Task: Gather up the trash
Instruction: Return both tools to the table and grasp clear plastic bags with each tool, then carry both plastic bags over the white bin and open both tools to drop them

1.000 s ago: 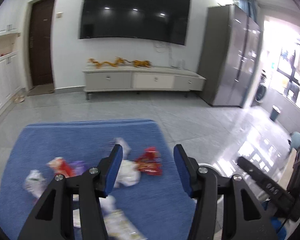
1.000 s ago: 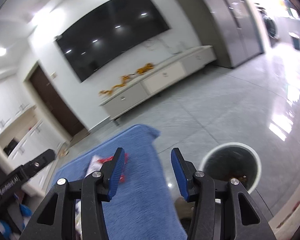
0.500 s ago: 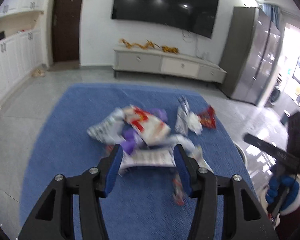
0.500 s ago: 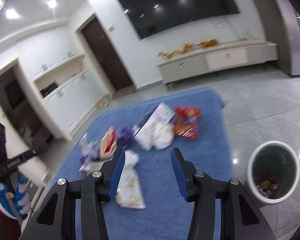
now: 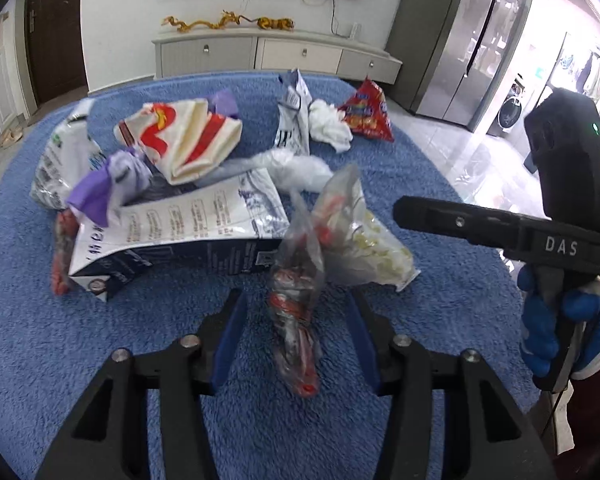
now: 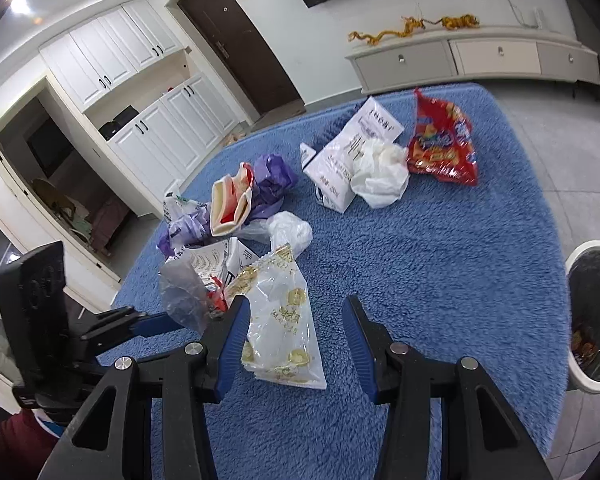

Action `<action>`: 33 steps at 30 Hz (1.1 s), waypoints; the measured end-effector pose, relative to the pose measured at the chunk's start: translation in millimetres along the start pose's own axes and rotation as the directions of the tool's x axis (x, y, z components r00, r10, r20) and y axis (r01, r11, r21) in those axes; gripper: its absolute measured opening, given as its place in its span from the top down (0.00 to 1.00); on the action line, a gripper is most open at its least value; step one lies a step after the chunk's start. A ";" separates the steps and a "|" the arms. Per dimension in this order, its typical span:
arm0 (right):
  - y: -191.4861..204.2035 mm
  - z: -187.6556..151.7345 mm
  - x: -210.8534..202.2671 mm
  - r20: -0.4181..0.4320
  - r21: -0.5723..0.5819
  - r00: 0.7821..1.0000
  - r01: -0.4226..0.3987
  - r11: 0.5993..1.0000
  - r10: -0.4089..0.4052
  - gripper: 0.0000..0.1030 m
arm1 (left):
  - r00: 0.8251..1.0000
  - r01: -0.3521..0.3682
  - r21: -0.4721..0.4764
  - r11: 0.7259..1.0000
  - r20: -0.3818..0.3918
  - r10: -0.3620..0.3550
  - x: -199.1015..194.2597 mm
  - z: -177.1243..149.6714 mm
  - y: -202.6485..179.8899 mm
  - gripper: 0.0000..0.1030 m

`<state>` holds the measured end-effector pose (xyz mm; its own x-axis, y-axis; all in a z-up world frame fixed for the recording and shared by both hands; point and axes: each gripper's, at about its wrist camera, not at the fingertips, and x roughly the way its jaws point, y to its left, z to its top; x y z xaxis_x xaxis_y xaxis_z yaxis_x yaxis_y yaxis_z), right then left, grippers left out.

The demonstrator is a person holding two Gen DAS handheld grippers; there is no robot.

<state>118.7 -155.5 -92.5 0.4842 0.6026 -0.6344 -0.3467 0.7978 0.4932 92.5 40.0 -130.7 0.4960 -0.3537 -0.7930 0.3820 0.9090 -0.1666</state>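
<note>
A: How is the left tool point(image 5: 296, 330) positioned?

B: Its jaws, just narrowed, are held apart astride a crumpled clear wrapper point(image 5: 298, 300) on the blue rug point(image 5: 40, 340); no pad contact is seen.

A: And the right tool point(image 6: 296, 330)?

B: It is held apart, empty, above a gold-printed bag point(image 6: 282, 320). Further wrappers and cartons are piled behind; a white bin point(image 6: 592, 316) stands just off the rug.

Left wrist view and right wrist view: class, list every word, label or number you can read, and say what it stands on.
"DAS": on the right gripper, on its black body.
Print on the flattened carton: too blurred to read.
Red snack bag: lettering too small.
White printed box: characters unreadable.
</note>
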 end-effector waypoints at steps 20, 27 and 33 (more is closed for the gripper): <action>19.9 -4.3 32.1 -0.078 -0.086 0.992 -0.107 0.991 0.100 0.88 | 0.998 -0.010 -0.081 0.997 0.053 0.014 -26.5 -18.8 14.7 0.81; 37.2 -9.5 13.7 -0.026 -0.108 0.994 -0.107 0.988 0.104 0.91 | 0.994 0.006 -0.105 0.994 0.106 0.005 -54.7 -18.1 12.4 0.82; 27.3 -10.8 -27.7 0.085 -0.060 0.991 -0.096 0.994 0.101 0.91 | 0.991 0.042 -0.078 0.996 0.133 -0.031 -66.5 0.3 -6.2 0.82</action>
<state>87.2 -150.2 -67.9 0.5133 0.6766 -0.5280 -0.4393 0.7357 0.5156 57.4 57.8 -76.8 0.5830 -0.4079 -0.7027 0.3401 0.9080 -0.2449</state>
